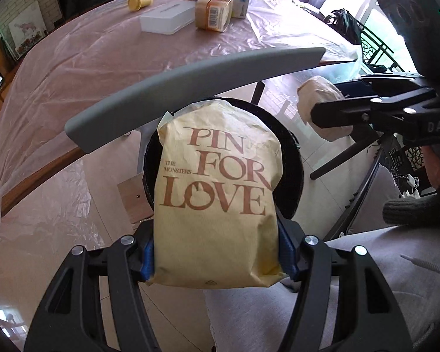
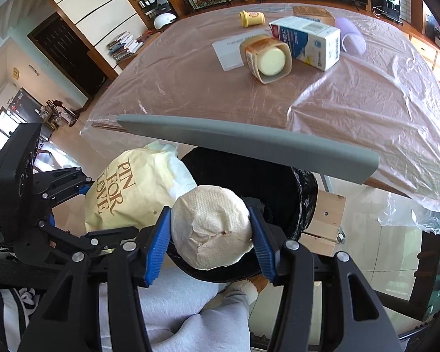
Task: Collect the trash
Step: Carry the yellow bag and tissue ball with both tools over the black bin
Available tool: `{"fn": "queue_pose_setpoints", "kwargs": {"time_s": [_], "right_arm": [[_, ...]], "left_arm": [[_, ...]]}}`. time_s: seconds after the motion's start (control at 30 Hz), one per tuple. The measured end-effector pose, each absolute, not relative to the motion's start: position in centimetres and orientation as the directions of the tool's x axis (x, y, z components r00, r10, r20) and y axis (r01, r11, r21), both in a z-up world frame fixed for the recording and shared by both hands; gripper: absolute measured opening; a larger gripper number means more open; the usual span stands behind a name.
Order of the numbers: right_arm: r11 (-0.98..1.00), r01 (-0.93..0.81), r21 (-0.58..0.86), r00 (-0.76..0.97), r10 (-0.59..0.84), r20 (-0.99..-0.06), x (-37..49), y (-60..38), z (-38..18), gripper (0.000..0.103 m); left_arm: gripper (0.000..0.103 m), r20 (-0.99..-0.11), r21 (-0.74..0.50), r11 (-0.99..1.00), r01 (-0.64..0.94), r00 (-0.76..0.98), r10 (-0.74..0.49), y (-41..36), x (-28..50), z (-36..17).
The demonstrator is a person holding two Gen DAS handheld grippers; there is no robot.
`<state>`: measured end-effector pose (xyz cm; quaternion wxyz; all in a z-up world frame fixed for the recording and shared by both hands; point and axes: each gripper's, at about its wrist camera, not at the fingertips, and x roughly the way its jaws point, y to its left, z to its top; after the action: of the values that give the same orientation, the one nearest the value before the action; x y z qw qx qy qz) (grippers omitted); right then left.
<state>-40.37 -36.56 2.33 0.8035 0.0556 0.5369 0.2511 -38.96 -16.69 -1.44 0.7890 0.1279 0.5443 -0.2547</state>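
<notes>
Both grippers tilted steeply down over the black-lined bin (image 2: pixel 267 176), which sits on the floor at the bench (image 1: pixel 102 58) edge. Left gripper (image 1: pixel 217 261): jaws clamped on a yellow paper bag (image 1: pixel 217 187) printed "PIN FOR LOVE", bag upright between the blue pads, its top over the bin mouth. Right gripper (image 2: pixel 211 234): jaws clamped on a crumpled tissue wad (image 2: pixel 211 226), over the near rim of the bin. The two grippers are side by side, near each other, bag and wad close but whether touching is unclear. A grey bar (image 2: pixel 249 143) crosses above the bin's far side, between bin and bench edge. Person's grey-clad legs (image 2: pixel 179 308) just below the grippers. On the plastic-covered bench, well apart: carton (image 2: pixel 308 41), tan jar (image 2: pixel 267 58), yellow bottle (image 2: pixel 250 18), white flat box (image 1: pixel 168 20).
</notes>
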Motion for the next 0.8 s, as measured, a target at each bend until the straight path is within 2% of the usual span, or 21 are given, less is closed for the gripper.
{"fn": "queue_pose_setpoints", "kwargs": {"time_s": [0.8], "right_arm": [[0.891, -0.305, 0.335, 0.295, 0.423, -0.857, -38.3, -35.0, -1.4, 0.051]], "left_arm": [[0.064, -0.954, -0.042, 0.857, 0.514, 0.233, -0.187, -17.6, -36.3, -5.5]]}}
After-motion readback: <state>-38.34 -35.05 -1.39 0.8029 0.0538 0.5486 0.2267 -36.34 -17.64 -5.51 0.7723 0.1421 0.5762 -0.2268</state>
